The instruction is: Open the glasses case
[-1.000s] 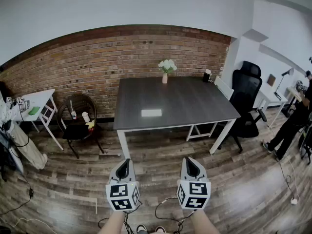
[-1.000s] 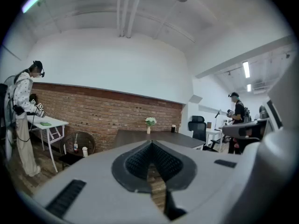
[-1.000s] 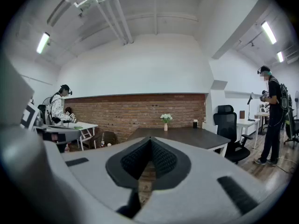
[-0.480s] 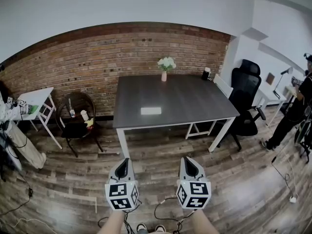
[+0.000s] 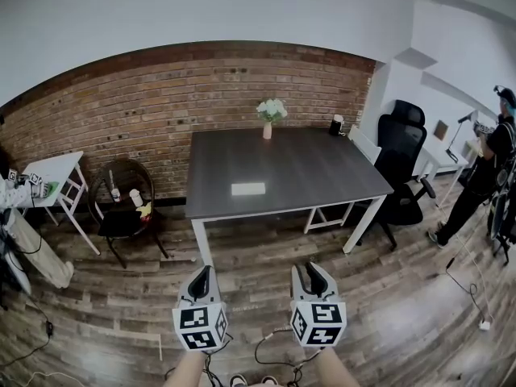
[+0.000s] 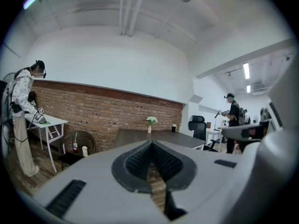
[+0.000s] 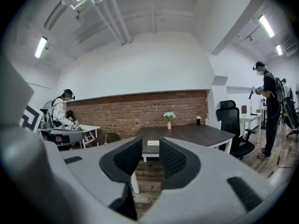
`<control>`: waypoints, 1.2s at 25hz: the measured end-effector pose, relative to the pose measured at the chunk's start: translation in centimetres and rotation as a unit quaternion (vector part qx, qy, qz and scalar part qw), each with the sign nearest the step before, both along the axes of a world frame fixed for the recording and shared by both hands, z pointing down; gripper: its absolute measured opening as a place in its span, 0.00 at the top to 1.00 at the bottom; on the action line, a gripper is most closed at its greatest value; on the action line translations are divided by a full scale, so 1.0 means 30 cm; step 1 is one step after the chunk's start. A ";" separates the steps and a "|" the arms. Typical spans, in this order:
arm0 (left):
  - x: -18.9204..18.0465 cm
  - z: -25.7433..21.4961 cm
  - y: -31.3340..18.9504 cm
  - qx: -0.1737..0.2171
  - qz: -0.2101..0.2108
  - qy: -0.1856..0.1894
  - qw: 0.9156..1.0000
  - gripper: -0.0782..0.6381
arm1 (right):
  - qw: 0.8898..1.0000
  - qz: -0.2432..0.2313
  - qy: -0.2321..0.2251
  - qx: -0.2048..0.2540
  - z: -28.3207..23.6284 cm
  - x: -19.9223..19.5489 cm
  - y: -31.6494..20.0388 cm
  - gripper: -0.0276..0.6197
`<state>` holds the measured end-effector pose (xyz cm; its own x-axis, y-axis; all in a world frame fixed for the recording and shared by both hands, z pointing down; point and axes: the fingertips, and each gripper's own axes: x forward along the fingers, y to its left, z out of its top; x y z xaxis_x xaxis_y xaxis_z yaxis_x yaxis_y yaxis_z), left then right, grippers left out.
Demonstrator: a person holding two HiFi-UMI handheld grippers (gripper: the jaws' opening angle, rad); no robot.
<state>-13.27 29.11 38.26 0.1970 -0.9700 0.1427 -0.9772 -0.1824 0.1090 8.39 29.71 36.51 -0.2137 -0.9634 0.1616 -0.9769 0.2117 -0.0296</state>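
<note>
Head view, looking steeply down across a wood-plank floor toward a dark grey table (image 5: 322, 176) set against a brick wall. The glasses case (image 5: 247, 189) is a small, pale, flat oblong lying alone on the table's near half, close to the front edge. It is at twelve o'clock from both grippers and well apart from them. A vase of white flowers (image 5: 269, 113) stands at the table's far edge, and a black office chair (image 5: 403, 160) sits at two o'clock.

At the bottom of the frame, the left gripper (image 5: 201, 274) has its jaws pressed together with nothing in them. The right gripper (image 5: 309, 271) is opening. Its ribbed pads stand apart and only the distant table shows through the gap. Neither gripper has reached the table.

From here the case looks slim and smooth, and is probably a light, stiff shell. If so, it would slide on the slick tabletop if pushed from one side only. It is too small at this range to show its seam or which long edge is hinged. A likely hold is one gripper pinching the base across its narrow width to pin it. The other would then catch the lid's lip on the side opposite the hinge and lift. A firm squeeze across the lid could clamp it closed, so a light pinch seems wiser.
</note>
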 end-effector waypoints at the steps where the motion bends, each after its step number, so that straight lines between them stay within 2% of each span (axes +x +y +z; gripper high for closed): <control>1: -0.011 -0.002 -0.003 0.001 0.000 0.000 1.000 0.90 | 1.000 0.002 0.000 0.000 0.000 -0.007 -0.002 0.77; 10: -0.119 0.031 -0.023 -0.006 0.009 -0.003 1.000 0.90 | 1.000 0.025 0.004 -0.006 0.025 -0.076 -0.007 0.74; 18: -0.116 0.100 -0.092 -0.028 0.027 0.004 0.999 0.90 | 0.999 0.042 -0.003 -0.023 0.073 -0.070 -0.053 0.74; 24: -0.090 0.108 -0.213 -0.026 0.026 0.003 0.999 0.90 | 0.999 0.039 -0.010 -0.025 0.090 -0.047 -0.188 0.77; 30: -0.064 0.098 -0.382 -0.022 0.011 0.001 1.000 0.90 | 0.999 0.022 -0.011 -0.029 0.095 -0.018 -0.393 0.78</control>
<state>-15.18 17.65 41.20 0.2181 -0.9585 0.1837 -0.9728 -0.1984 0.1195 7.83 17.94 39.35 -0.1750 -0.9612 0.2130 -0.9843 0.1656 -0.0616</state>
